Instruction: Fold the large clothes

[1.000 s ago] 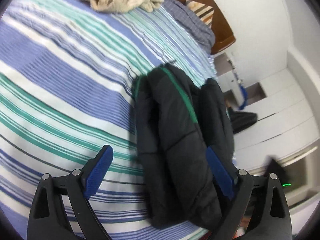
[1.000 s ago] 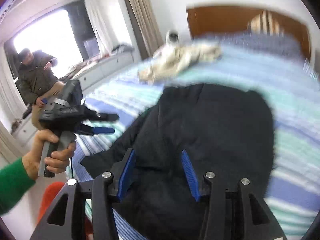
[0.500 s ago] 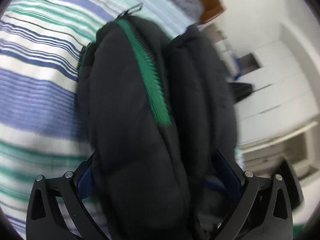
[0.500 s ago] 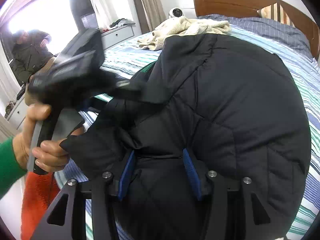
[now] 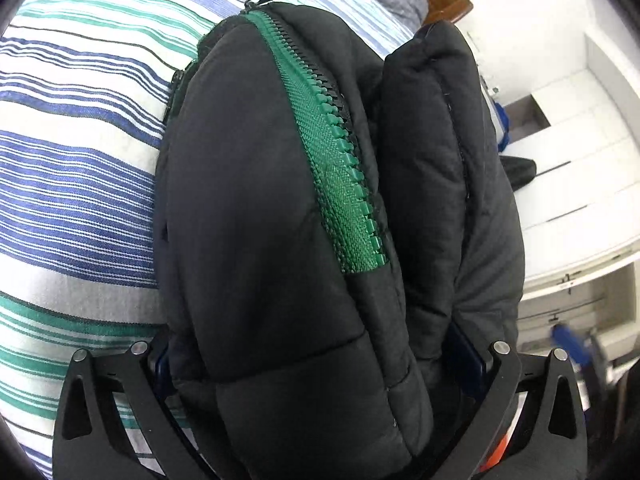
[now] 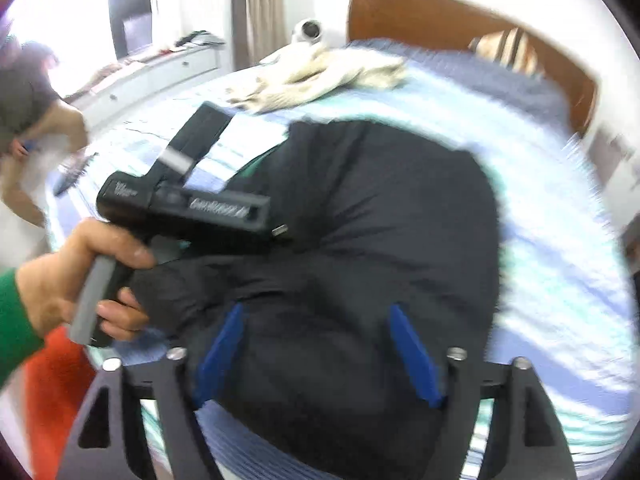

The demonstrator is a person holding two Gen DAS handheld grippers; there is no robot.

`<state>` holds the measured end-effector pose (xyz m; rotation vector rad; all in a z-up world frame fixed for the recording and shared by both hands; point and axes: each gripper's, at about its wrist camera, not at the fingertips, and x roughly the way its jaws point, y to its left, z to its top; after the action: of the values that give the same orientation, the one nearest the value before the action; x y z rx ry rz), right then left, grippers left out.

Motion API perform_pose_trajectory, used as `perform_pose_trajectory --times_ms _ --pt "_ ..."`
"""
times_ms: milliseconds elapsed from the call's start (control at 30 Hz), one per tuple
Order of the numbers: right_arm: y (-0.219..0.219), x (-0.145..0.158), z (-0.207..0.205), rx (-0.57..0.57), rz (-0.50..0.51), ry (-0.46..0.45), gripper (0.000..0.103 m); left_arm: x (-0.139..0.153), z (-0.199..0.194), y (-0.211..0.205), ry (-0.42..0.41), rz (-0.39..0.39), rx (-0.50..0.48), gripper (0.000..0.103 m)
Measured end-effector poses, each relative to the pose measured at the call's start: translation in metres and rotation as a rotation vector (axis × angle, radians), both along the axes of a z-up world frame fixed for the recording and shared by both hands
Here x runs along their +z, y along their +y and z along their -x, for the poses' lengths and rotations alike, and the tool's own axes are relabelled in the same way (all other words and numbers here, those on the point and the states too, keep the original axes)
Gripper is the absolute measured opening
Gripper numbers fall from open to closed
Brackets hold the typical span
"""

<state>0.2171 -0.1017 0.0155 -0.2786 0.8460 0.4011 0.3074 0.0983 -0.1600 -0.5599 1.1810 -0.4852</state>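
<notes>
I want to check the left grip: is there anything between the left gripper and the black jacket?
Nothing visible. The folded black jacket already fills the wide-open left gripper, bulging between its arms; the pads are hidden behind the fabric.

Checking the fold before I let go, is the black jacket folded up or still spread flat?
Folded: the black jacket lies bunched in thick layers on the striped bedspread, green zipper along one fold.

Both wrist cameras look steeply down at close range. Shared field: black jacket [image 5: 280, 240] on striped bed [image 5: 72, 184]. The right view also faces the headboard [image 6: 440, 16].
</notes>
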Motion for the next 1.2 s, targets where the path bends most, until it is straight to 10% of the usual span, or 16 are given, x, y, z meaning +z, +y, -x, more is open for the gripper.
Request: perform_pose_trajectory --times_ms 433,567,833,1033,1200 --pt "-0.043 0.017 -0.018 -0.084 0.085 -0.058 0.079 0.001 0.006 0.001 -0.004 -0.004 0.000 0.103" --pt "-0.080 0.001 -0.030 -0.023 -0.093 -0.080 0.079 0.001 0.008 0.001 -0.008 -0.002 0.001 0.103" --pt "-0.211 -0.076 -0.030 -0.274 -0.527 0.187 0.079 -0.008 0.014 0.006 -0.021 0.016 0.003 0.103" --pt "-0.208 -0.099 -0.057 -0.200 -0.881 0.327 0.079 -0.010 0.018 0.007 -0.016 0.016 0.004 0.103" --pt "-0.173 -0.124 -0.085 -0.124 -0.881 0.443 0.080 -0.010 0.020 0.009 -0.019 0.022 0.007 0.103"
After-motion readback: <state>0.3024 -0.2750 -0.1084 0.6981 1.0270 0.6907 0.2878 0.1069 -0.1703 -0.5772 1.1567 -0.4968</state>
